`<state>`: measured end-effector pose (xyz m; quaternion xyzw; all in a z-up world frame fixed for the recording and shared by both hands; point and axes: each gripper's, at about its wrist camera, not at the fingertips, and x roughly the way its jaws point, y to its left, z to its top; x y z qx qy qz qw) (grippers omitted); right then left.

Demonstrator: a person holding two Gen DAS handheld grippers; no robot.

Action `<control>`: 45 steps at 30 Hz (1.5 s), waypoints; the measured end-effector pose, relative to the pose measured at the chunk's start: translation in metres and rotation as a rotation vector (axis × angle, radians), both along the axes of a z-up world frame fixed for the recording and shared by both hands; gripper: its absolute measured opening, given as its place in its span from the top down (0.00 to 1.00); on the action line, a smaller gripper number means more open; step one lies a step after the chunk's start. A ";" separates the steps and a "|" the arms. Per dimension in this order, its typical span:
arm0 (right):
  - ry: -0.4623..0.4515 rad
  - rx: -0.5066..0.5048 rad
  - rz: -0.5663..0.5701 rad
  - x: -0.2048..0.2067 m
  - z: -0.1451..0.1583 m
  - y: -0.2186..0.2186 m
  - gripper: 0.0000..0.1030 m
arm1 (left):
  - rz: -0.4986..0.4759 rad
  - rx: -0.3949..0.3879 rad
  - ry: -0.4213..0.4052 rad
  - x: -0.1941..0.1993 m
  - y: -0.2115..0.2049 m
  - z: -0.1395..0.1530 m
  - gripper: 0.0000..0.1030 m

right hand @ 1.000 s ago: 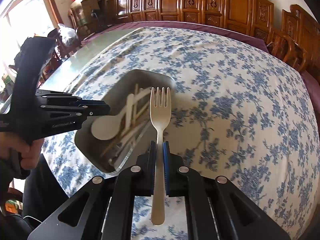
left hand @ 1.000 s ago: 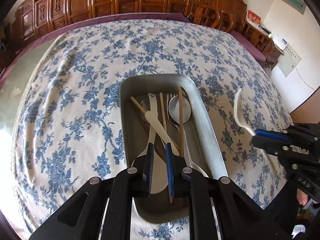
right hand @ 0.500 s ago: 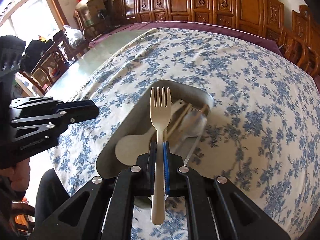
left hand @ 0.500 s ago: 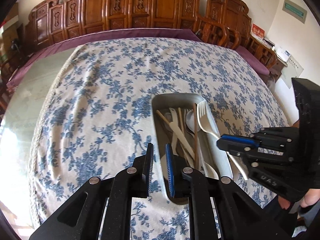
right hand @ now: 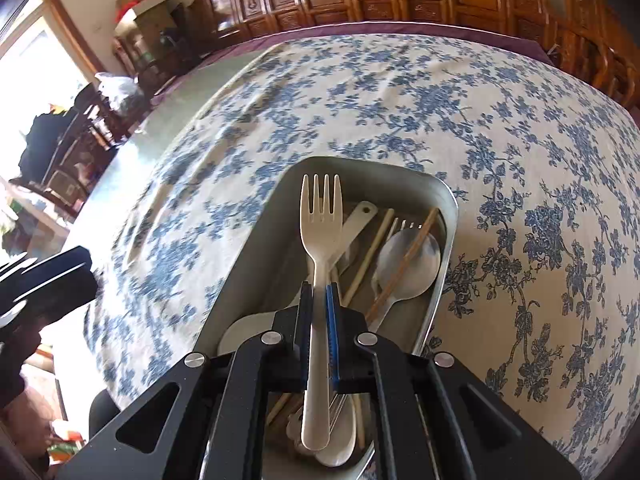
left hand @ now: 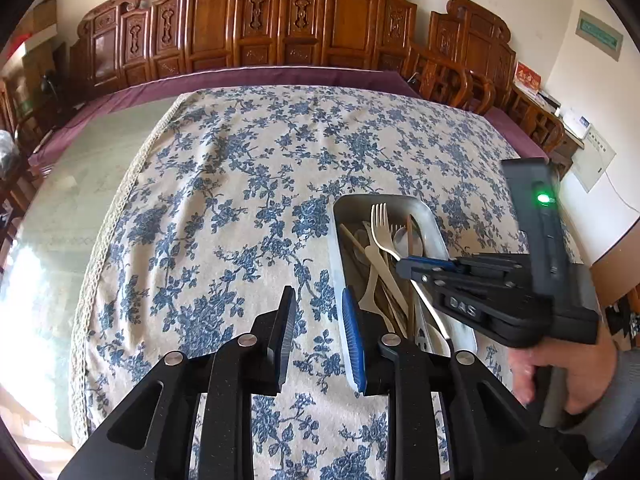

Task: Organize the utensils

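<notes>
My right gripper (right hand: 319, 292) is shut on a cream plastic fork (right hand: 321, 216) and holds it over the metal tray (right hand: 264, 224), tines pointing away. The tray holds a metal spoon (right hand: 412, 264), a metal fork, chopsticks and cream plastic utensils. In the left wrist view the tray (left hand: 338, 248) lies right of centre, with the right gripper (left hand: 404, 268) and its fork (left hand: 380, 224) above it. My left gripper (left hand: 318, 320) is open and empty, above the tablecloth just left of the tray's near end.
A blue floral tablecloth (left hand: 248, 184) covers the table; bare glass (left hand: 72, 200) shows to its left. Carved wooden chairs (left hand: 288, 28) line the far side. The person's hand (left hand: 560, 376) holds the right gripper at the table's right edge.
My right gripper carried the fork from beside the tray to above its inside. My left gripper drew back to the left off the tray and opened wider.
</notes>
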<state>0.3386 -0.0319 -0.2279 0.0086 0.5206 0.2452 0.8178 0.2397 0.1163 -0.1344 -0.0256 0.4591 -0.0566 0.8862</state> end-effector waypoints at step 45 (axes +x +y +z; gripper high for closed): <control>-0.389 0.002 -0.216 -0.185 0.138 -0.192 0.09 | -0.016 0.046 -0.151 -0.094 -0.104 0.065 0.08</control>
